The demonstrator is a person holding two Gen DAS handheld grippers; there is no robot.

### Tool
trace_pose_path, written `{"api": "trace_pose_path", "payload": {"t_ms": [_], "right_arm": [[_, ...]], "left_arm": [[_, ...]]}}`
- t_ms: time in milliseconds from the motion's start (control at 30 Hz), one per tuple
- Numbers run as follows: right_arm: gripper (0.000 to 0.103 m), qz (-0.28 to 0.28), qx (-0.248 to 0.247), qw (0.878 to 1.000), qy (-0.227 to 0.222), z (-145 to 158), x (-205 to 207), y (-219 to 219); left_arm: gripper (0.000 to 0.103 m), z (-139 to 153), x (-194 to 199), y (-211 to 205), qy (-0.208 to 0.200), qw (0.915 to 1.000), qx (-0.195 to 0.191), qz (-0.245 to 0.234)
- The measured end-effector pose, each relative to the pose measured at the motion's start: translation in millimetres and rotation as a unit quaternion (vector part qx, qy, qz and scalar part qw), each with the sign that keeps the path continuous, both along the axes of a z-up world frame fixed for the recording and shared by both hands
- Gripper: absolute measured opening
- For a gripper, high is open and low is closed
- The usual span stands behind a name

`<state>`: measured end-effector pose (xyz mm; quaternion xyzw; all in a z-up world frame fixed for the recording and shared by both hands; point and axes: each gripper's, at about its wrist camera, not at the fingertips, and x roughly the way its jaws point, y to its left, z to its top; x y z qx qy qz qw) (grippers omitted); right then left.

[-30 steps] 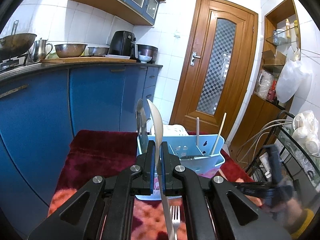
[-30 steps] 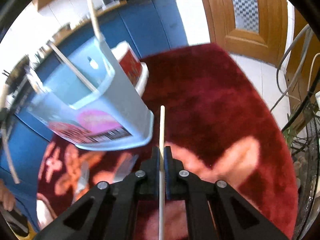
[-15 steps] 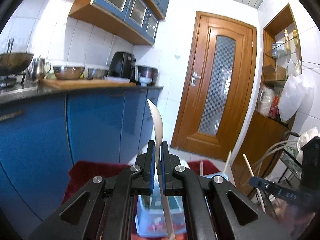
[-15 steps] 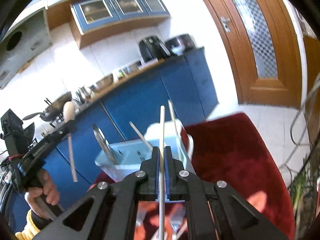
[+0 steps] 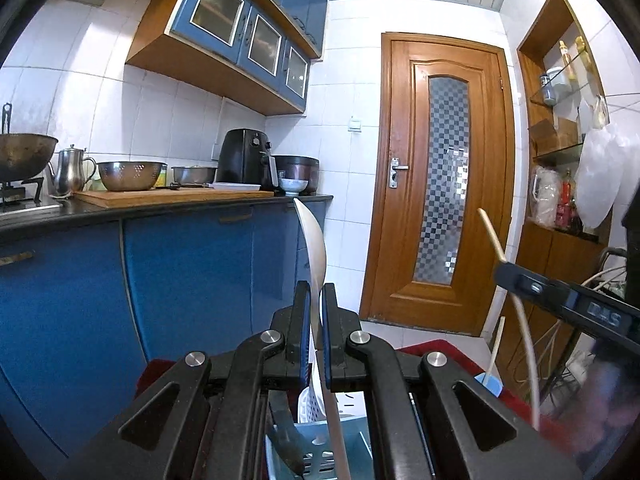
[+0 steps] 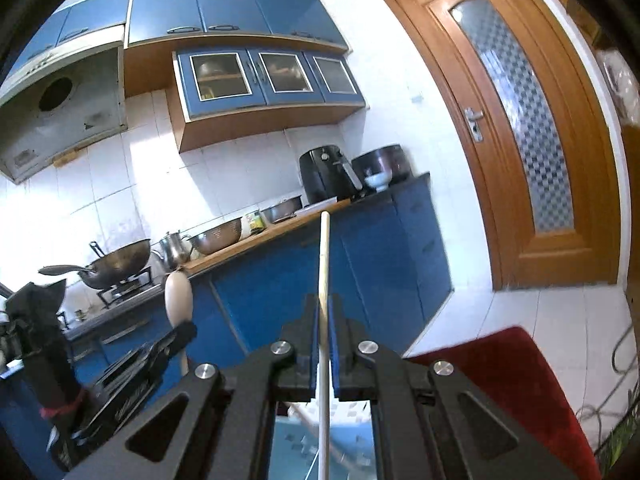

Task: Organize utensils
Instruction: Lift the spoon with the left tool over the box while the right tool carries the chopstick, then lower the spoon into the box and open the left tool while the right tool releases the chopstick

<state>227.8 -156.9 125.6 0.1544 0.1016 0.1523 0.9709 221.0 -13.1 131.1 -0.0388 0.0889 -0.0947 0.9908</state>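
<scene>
My left gripper [image 5: 316,300] is shut on a pale spoon [image 5: 314,240], held upright with its bowl up and its handle reaching down toward the light blue utensil holder [image 5: 320,444] below. My right gripper [image 6: 325,312] is shut on a wooden chopstick [image 6: 325,248], also upright, its lower end over the blue holder [image 6: 316,452]. The right gripper with its chopstick [image 5: 491,232] shows at the right of the left wrist view. The left gripper with the spoon [image 6: 179,294] shows at the left of the right wrist view. Another chopstick [image 5: 496,344] stands in the holder.
A dark red rug [image 6: 512,364] lies under the holder. Blue kitchen cabinets [image 5: 180,280] with pots and an air fryer [image 5: 248,160] on top stand behind. A wooden door [image 5: 440,180] is ahead, shelves [image 5: 560,152] and a wire rack [image 5: 608,280] at right.
Both grippers have tilted upward and risen, so the holder has dropped to the bottom of both views. The spoon and chopstick stay gripped, now upright above the holder.
</scene>
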Motion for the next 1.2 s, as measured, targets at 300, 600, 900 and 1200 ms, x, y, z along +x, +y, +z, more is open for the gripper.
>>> {"api": "trace_pose_path", "payload": {"t_ms": [300,600,900,1200], "right_arm": [[0.006,0.0,-0.038,0.999,0.0,-36.8,20.1,15.4],[0.009,0.019,-0.058,0.998,0.02,-44.1,10.7,18.8],[0.022,0.024,-0.038,0.999,0.026,-36.0,-8.5,12.5],[0.028,0.022,-0.019,1.0,0.012,-7.0,-45.3,3.2]], "left_arm": [[0.003,-25.5,0.1,-4.3,-0.005,0.9999,0.008,-0.014],[0.018,-35.1,0.3,1.1,0.023,0.9995,-0.005,-0.019],[0.031,-27.5,-18.6,1.3,0.025,0.9994,0.003,-0.022],[0.031,-8.5,-49.2,6.2,0.043,0.9988,0.001,-0.022]]}}
